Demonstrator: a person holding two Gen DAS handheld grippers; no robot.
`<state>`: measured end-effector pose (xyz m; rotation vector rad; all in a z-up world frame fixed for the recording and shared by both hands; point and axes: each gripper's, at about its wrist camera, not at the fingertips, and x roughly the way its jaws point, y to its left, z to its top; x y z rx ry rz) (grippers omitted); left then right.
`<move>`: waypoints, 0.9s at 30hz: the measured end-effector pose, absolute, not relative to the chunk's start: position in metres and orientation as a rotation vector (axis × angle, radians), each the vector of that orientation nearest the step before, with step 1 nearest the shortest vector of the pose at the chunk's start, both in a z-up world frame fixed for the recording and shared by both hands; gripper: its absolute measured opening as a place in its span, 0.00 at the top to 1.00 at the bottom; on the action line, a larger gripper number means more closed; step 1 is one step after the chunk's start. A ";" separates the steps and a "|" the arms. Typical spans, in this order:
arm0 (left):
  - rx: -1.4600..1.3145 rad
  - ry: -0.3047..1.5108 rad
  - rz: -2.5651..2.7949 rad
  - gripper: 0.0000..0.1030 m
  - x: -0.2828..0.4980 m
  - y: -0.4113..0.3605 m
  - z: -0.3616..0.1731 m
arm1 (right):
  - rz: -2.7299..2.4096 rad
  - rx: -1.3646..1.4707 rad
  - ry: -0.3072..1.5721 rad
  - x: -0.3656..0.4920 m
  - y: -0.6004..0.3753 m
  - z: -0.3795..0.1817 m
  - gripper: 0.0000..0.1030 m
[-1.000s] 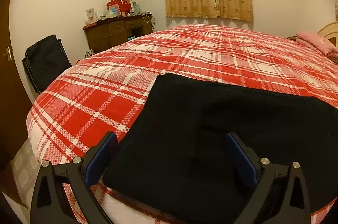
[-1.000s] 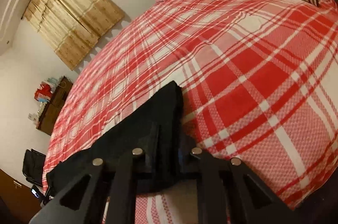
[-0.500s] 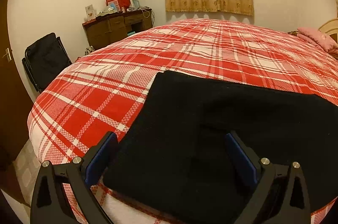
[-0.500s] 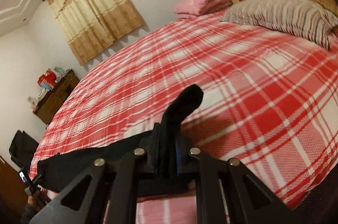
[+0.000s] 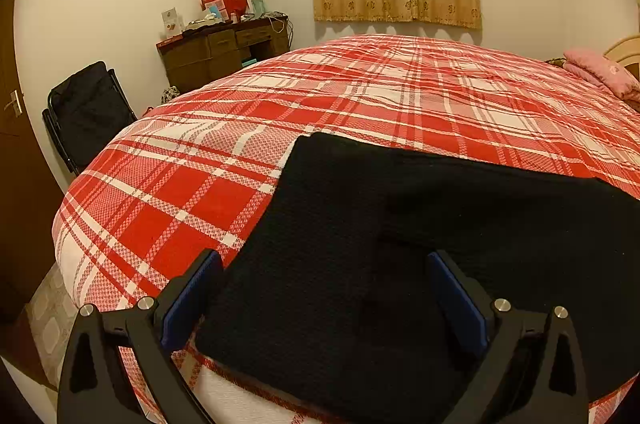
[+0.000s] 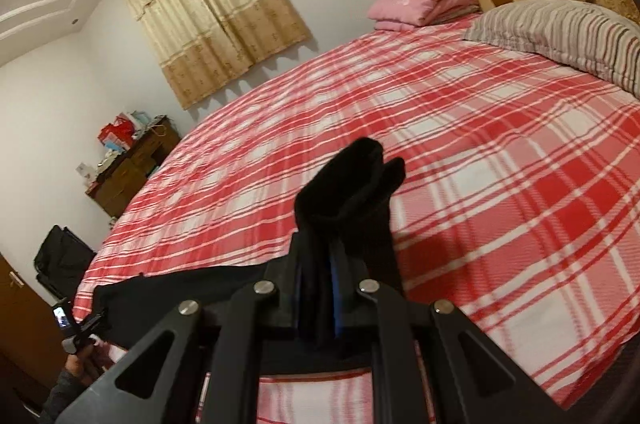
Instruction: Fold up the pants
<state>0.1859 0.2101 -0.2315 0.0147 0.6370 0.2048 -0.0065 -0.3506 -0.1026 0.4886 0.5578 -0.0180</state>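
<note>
On the plaid bed (image 5: 400, 96), my left tongs (image 5: 324, 288) gape over black pants (image 5: 360, 244); my right tongs (image 6: 320, 288) clamp their lifted end (image 6: 352, 184); I should carry it across level, edges matched.

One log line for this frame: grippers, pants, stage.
left gripper: open, over pants | right gripper: shut on pants end, lifted off bed | stage: fold in progress

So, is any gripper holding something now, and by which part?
The right gripper is shut on the black knitted pants, pinching a bunched end. The left gripper is open, holding nothing.
</note>
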 end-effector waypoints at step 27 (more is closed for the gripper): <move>0.019 0.627 0.203 0.01 0.184 0.209 -0.233 | 0.269 0.376 0.600 0.056 -0.225 -0.099 0.87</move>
